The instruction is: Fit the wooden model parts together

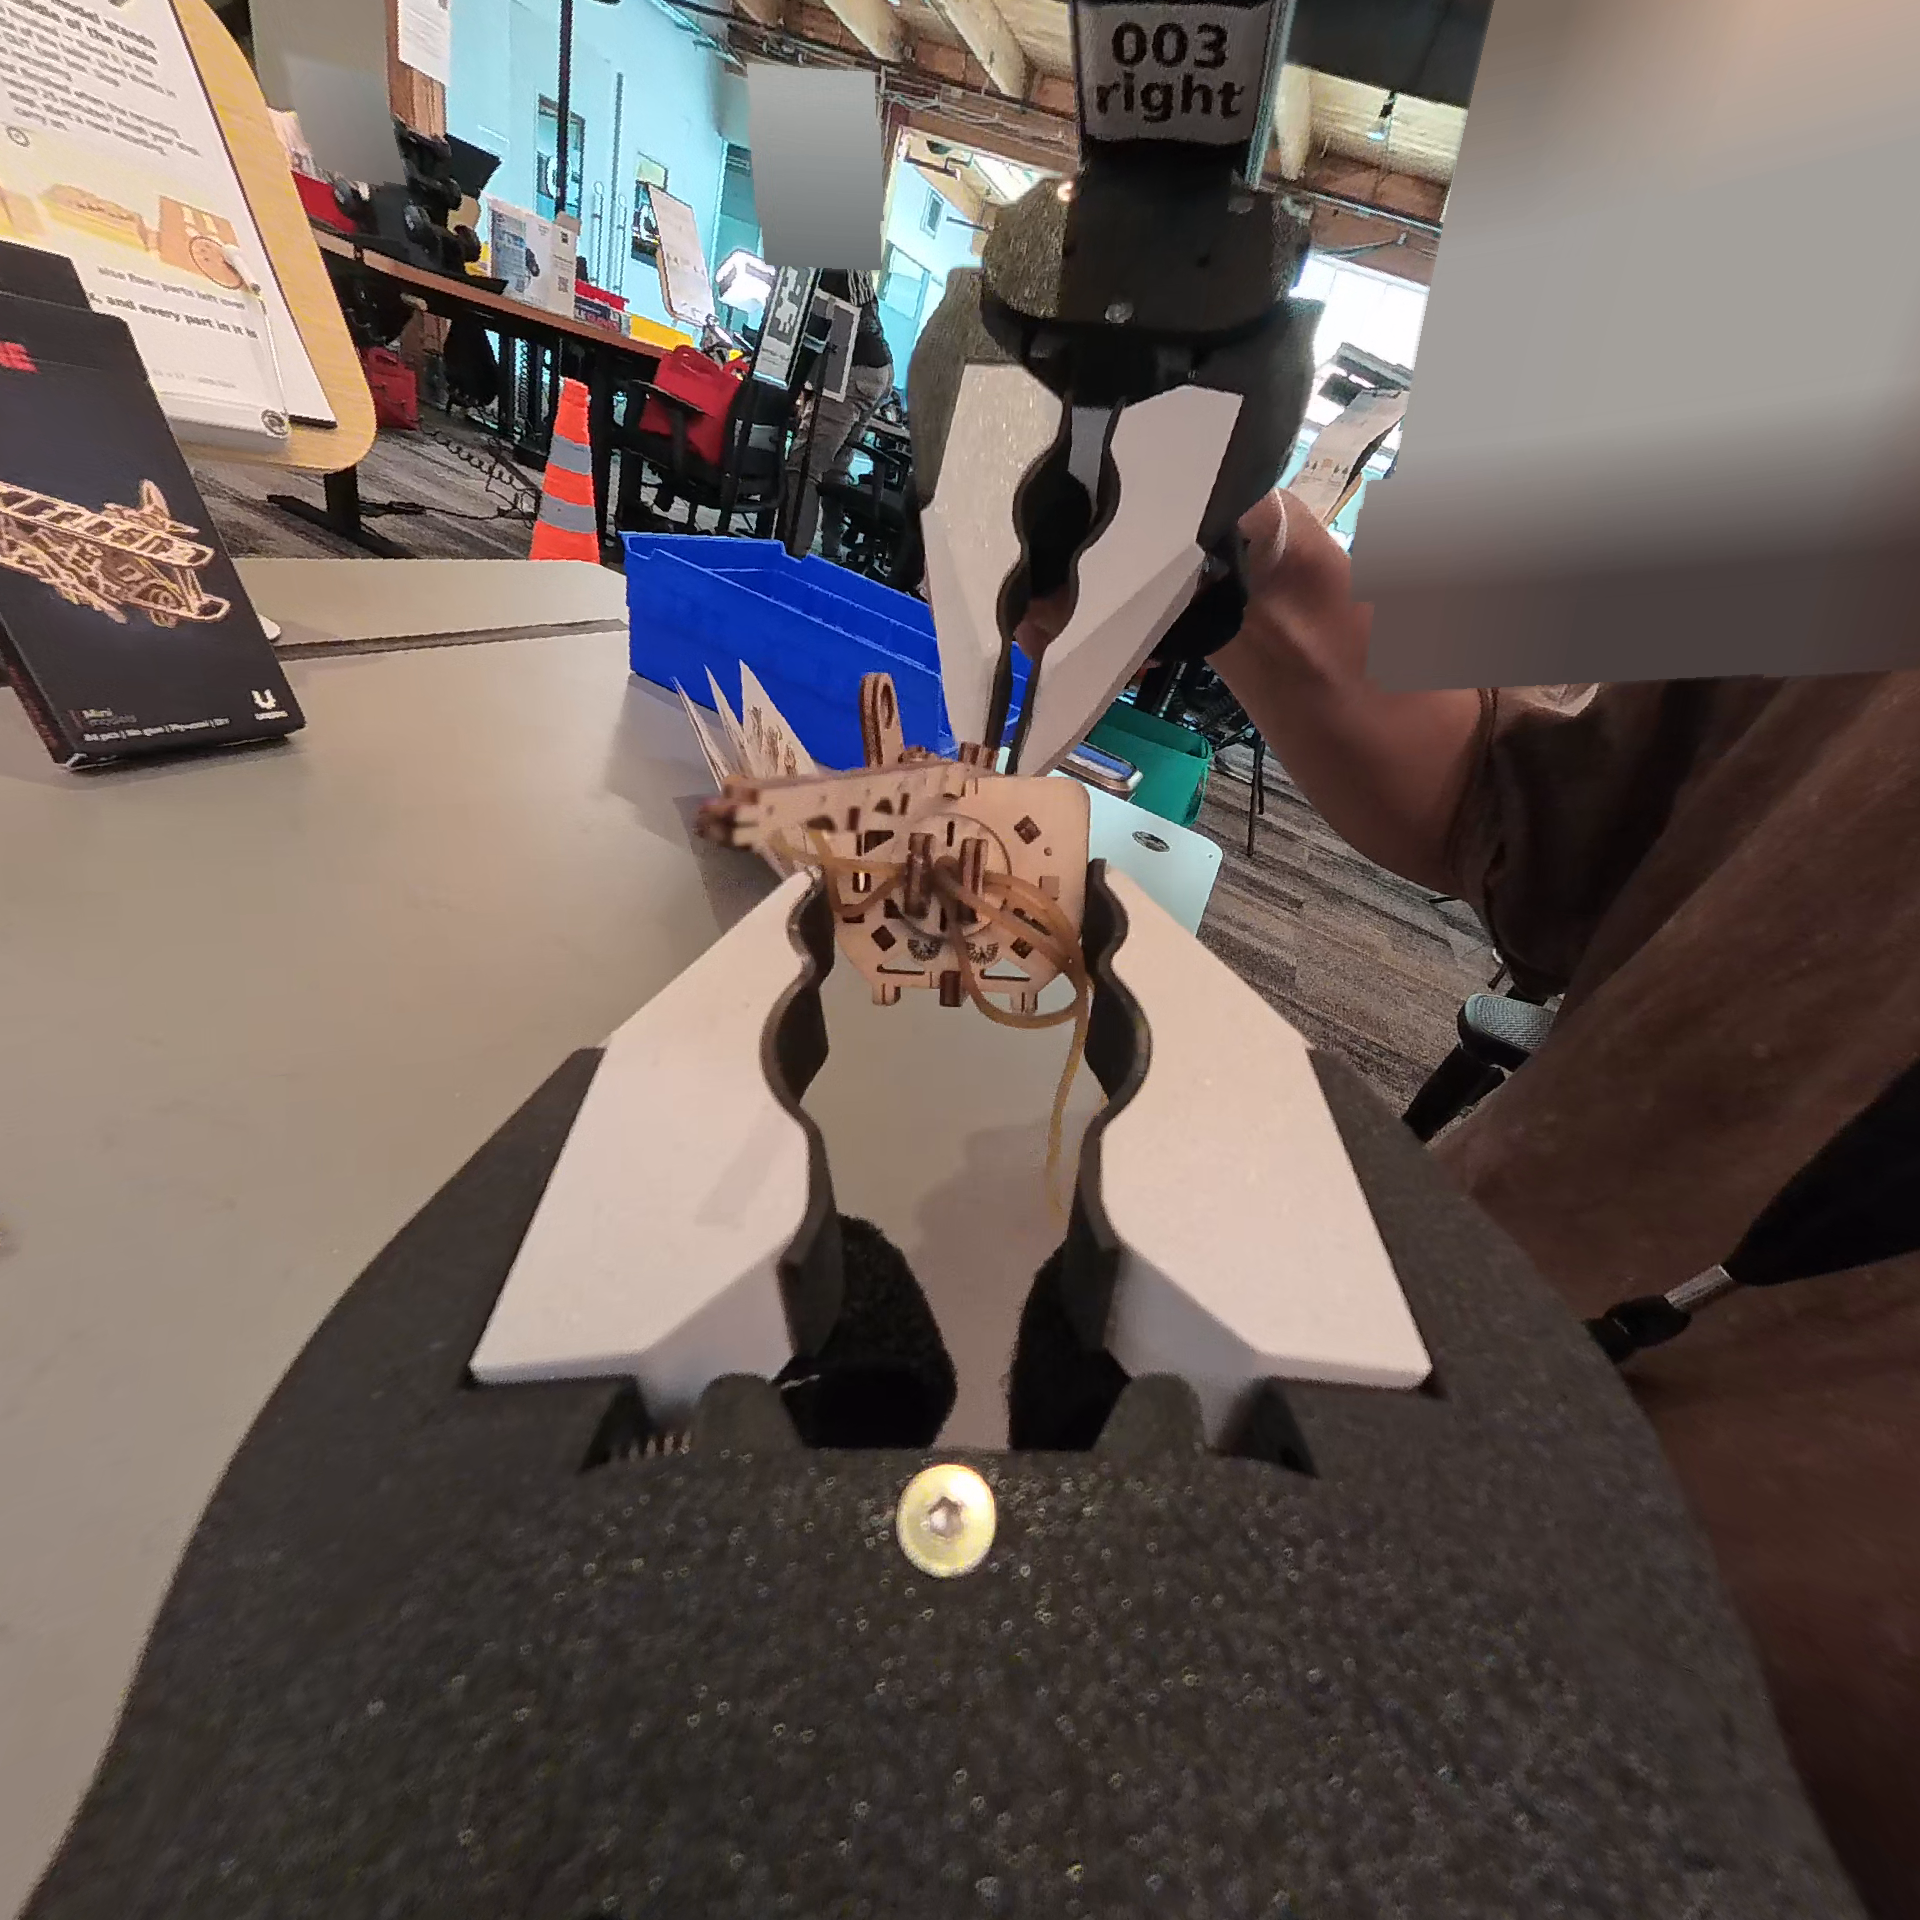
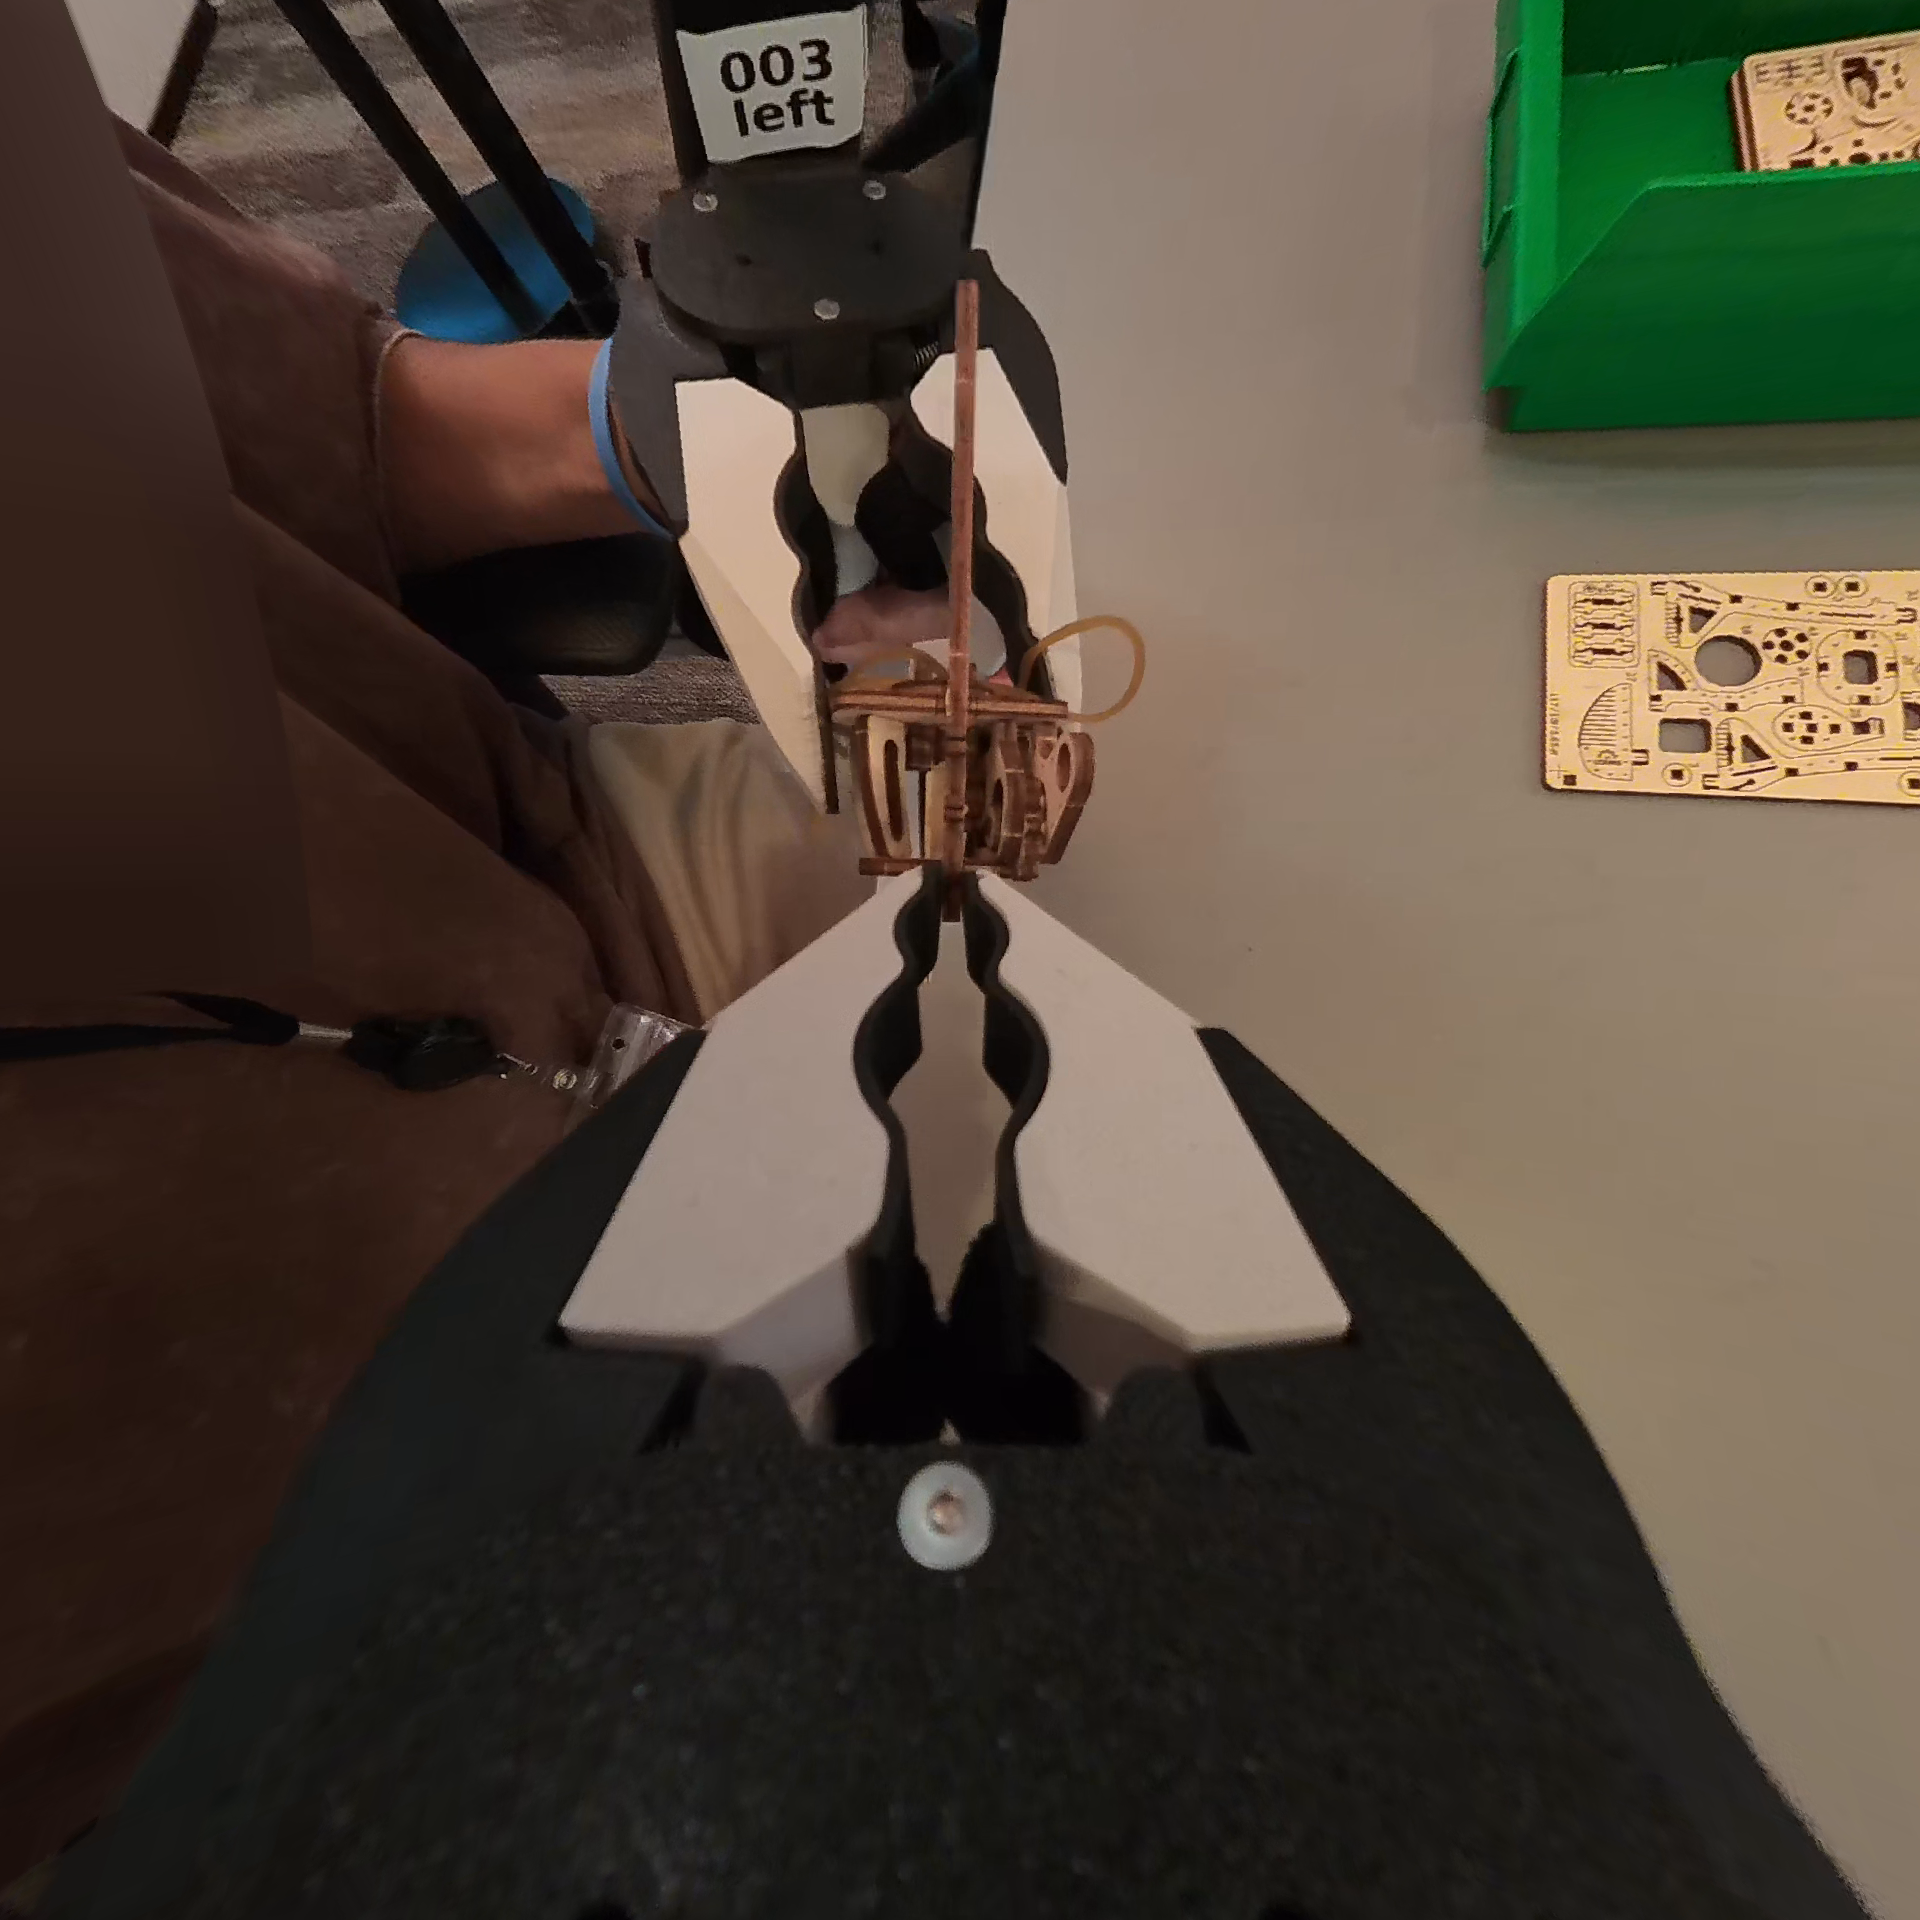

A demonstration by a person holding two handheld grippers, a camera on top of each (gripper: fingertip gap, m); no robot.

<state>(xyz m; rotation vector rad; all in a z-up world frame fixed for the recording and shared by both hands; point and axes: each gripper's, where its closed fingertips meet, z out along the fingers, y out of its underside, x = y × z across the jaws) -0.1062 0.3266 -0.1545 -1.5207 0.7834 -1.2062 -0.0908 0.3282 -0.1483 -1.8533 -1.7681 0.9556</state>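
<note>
A partly built wooden model (image 1: 956, 894) with a loose rubber band (image 1: 1039, 997) hangs just above the grey table (image 1: 312, 935). My left gripper (image 1: 961, 904) is shut on the model's flat plate, one fingertip on each side. My right gripper (image 1: 1003, 753) comes down from above, its tips closed on a thin part at the model's top edge. In the right wrist view my right gripper (image 2: 951, 899) pinches a thin wooden strip (image 2: 966, 468), seen edge-on, that runs through the model (image 2: 966, 779). The left gripper (image 2: 935, 717) holds the model from the opposite side.
A blue bin (image 1: 748, 613) stands behind the model. A green bin (image 2: 1662, 291) holding a parts sheet and a loose laser-cut parts sheet (image 2: 1745, 686) lie to the right. A dark kit box (image 1: 114, 540) and an instruction board (image 1: 156, 208) stand far left. A person's brown sleeve (image 1: 1714, 935) is close by. My two grippers' fingertips are within a few centimetres of each other.
</note>
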